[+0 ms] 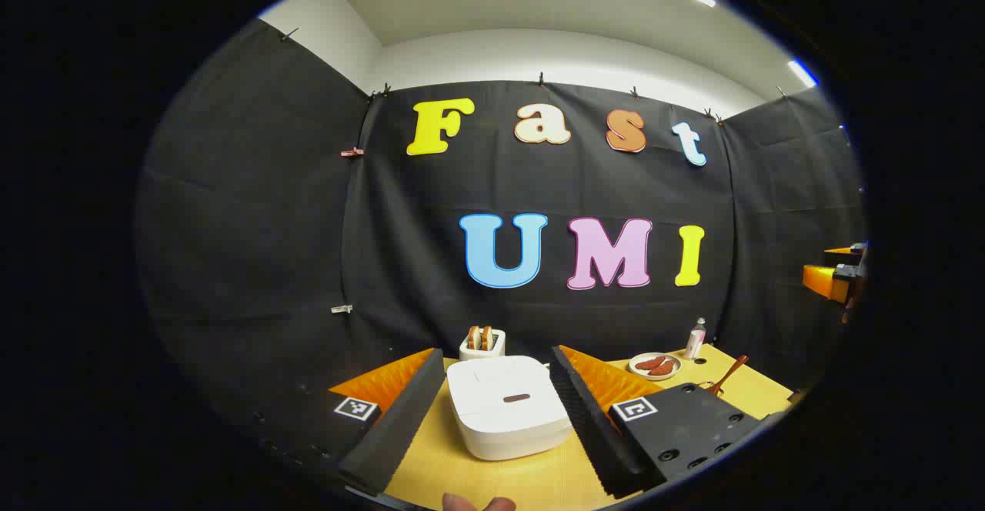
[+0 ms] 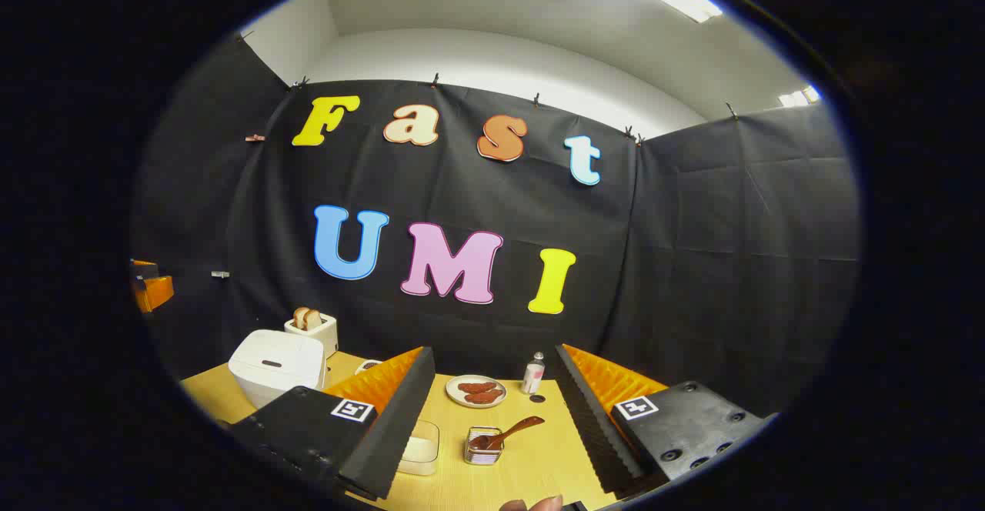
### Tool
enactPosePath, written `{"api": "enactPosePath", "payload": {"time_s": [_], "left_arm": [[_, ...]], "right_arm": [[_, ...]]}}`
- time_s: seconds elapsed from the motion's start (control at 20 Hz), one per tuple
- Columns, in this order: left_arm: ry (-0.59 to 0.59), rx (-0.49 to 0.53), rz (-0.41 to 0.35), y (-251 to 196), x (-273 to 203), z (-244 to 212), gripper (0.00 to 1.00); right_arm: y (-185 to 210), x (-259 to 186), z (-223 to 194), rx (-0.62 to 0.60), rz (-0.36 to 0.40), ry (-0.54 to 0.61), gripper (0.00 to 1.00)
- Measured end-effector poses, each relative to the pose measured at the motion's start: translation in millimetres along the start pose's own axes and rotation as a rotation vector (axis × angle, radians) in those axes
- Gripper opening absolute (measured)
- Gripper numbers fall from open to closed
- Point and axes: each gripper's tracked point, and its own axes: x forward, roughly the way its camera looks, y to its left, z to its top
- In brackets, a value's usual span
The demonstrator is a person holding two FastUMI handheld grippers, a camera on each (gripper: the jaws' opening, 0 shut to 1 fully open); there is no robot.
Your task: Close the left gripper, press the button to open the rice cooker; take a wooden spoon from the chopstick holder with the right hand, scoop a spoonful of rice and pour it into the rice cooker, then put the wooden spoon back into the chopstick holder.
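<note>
Fingertips of a hand (image 1: 477, 503) peek in at 6 o'clock of the left gripper view, just below the left gripper (image 1: 500, 419), whose two fingers stand wide apart with nothing between them but open table. Straight ahead, framed in that gap, sits the white rice cooker (image 1: 508, 411), lid down, its dark slot-shaped button (image 1: 515, 398) facing up, near the fingers but not touching them. Behind it at 12 o'clock stands a toaster (image 1: 482, 343) with bread in it. Toward 2 o'clock lie a plate (image 1: 655, 366) of reddish food, a small bottle (image 1: 695, 339) and the spoon (image 1: 727, 376) handle, half hidden behind the finger on that side. In the right gripper view, the right gripper (image 2: 492, 426) is likewise spread open and empty. Between its fingers, close ahead, a small wire holder (image 2: 483, 446) carries the wooden spoon, which leans toward 2 o'clock. Just beside the holder at 9 o'clock is a clear box (image 2: 419, 445), partly hidden; I cannot tell its contents. Farther off are the plate and bottle, and the cooker and toaster sit well apart at 9 o'clock. Bare yellow table (image 2: 531, 465) gives free room around the holder. Black cloth walls close the booth on three sides under a white ceiling with strip lights.
</note>
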Motion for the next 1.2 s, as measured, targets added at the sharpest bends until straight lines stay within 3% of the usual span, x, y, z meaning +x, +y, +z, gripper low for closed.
{"api": "enactPosePath", "payload": {"time_s": [1.2], "left_arm": [[0.0,0.04,-0.039,-11,-2,1,0.95]], "right_arm": [[0,-14,-2,-0.056,-0.009,0.0,0.97]]}}
